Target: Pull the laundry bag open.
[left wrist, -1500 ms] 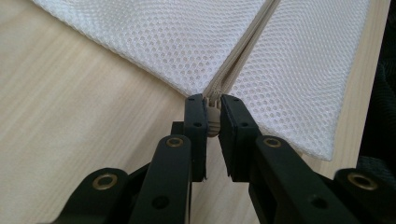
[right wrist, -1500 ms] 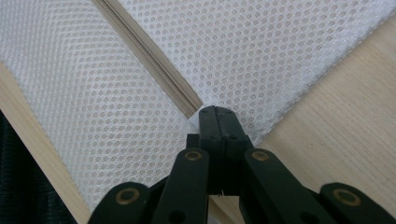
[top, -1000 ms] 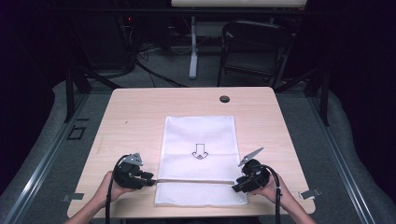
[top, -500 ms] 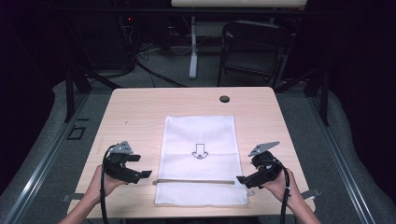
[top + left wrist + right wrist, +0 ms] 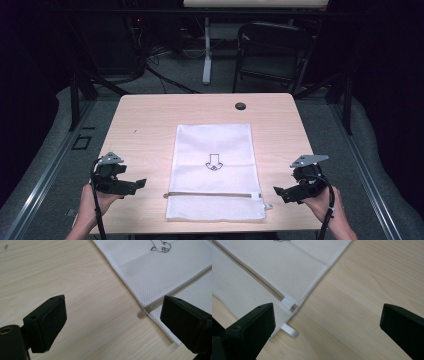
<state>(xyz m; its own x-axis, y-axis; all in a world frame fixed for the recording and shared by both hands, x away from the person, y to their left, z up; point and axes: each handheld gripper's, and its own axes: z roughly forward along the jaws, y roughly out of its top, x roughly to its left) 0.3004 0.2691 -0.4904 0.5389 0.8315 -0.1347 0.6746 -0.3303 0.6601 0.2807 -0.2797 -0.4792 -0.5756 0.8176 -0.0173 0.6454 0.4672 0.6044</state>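
Lab or studio – dark curtained surround, cable tangle (image 5: 165, 65) on floor, folding chair (image 5: 272, 55), lone wooden table (image 5: 145, 125).

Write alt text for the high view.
A white mesh bag lies flat on a wooden table, its zipper near the front edge. The left gripper and right gripper flank it, jaws open.

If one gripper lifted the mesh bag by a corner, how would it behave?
The mesh bag lies flat and thin, so it would probably drape limply. Its fine open weave suggests it is light and easy to drag on the smooth table. The zipper may stiffen one line slightly.
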